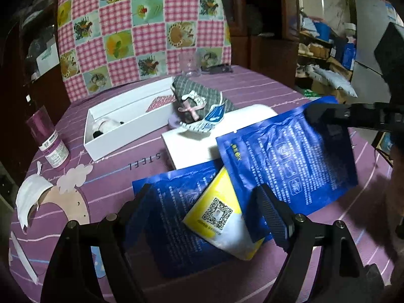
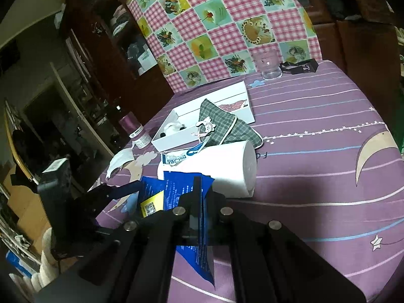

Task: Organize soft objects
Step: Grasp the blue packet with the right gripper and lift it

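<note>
So the whole thing sits on a purple striped bedsheet-style cloth (image 2: 315, 116), soft and a bit wrinkly, with a moon and stars printed on it. The right side of it is wide open, loads of room there. At the far edge stands a pink gingham patchwork cushion (image 1: 141, 30), upright. Next down in size: a long white cardboard box (image 1: 121, 126), shallow, hard straight edges, open on top, with something fluffy white and black in its near-left end. A grey plaid fabric pouch (image 1: 199, 98) with a pink bow slumps over the box's right end. Just beside that is a smooth white paper roll (image 2: 237, 169) lying on its side.

The right gripper (image 1: 325, 116) is clamped tight on the edge of a crinkly blue foil packet (image 1: 287, 156), which hangs lifted and tilted above the table. A second blue packet (image 1: 174, 214) lies flat in front, with a yellow-and-white tissue pack (image 1: 224, 214) on top of it. The left gripper (image 1: 209, 212) is spread wide, fingers either side of that tissue pack, not gripping anything. Far left, near the table edge: a purple bottle (image 1: 50, 139) and a curved white mask (image 1: 30, 197).
</note>
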`<state>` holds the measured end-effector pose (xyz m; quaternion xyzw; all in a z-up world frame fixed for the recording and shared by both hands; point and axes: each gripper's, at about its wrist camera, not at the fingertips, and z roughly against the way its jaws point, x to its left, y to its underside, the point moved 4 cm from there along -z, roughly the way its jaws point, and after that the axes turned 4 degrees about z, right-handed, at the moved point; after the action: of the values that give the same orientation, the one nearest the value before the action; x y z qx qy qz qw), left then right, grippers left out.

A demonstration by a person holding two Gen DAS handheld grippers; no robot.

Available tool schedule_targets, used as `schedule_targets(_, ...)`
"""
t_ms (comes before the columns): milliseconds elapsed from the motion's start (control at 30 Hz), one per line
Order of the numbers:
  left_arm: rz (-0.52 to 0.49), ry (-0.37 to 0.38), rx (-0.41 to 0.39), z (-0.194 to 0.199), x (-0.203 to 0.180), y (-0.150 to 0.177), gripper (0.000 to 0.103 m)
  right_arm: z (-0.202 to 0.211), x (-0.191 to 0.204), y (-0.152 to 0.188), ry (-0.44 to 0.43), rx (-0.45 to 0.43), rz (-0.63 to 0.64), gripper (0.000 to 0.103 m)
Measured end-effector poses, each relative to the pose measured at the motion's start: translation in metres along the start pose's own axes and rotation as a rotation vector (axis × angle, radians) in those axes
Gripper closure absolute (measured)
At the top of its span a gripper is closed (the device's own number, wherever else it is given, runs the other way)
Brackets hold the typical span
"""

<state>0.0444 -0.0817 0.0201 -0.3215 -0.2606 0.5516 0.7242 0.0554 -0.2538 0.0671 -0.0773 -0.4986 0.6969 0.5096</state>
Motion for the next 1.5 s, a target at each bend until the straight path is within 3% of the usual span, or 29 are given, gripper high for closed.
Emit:
schedule_targets(267, 0.001, -0.021, 0.019, -0.007, 0.003, 0.002, 0.02, -0.003, 0.001, 0.002, -0.102, 0.025, -0.03, 0.097)
schedule_targets(367, 0.002, -0.021, 0.024, -0.009, 0.004, 0.003, 0.02, -0.005, 0.002, 0.005, -0.132, 0.042, -0.042, 0.089)
schedule_targets(433, -0.002, -0.025, 0.025, -0.01, 0.003, 0.003, 0.02, -0.009, 0.003, 0.007, -0.141, 0.065, -0.042, 0.079)
schedule_targets(600, -0.005, -0.027, 0.028, -0.01, 0.001, 0.004, 0.02, -0.019, 0.003, 0.013, -0.105, 0.116, -0.031, 0.067)
schedule_targets(933, 0.011, -0.029, 0.041, -0.013, 0.003, 0.005, 0.016, -0.025, -0.016, 0.014, 0.003, 0.147, -0.065, 0.062)
schedule_targets(1067, 0.008, -0.035, 0.043, -0.014, 0.004, 0.005, 0.016, -0.031, -0.01, 0.019, -0.051, 0.198, -0.049, 0.061)
schedule_targets(1267, 0.013, -0.04, 0.046, -0.013, 0.005, 0.005, 0.016, -0.023, 0.003, 0.018, -0.102, 0.163, 0.003, 0.065)
schedule_targets(1500, 0.012, -0.037, 0.046, -0.014, 0.005, 0.005, 0.016, -0.041, -0.009, 0.025, -0.043, 0.239, -0.053, 0.063)
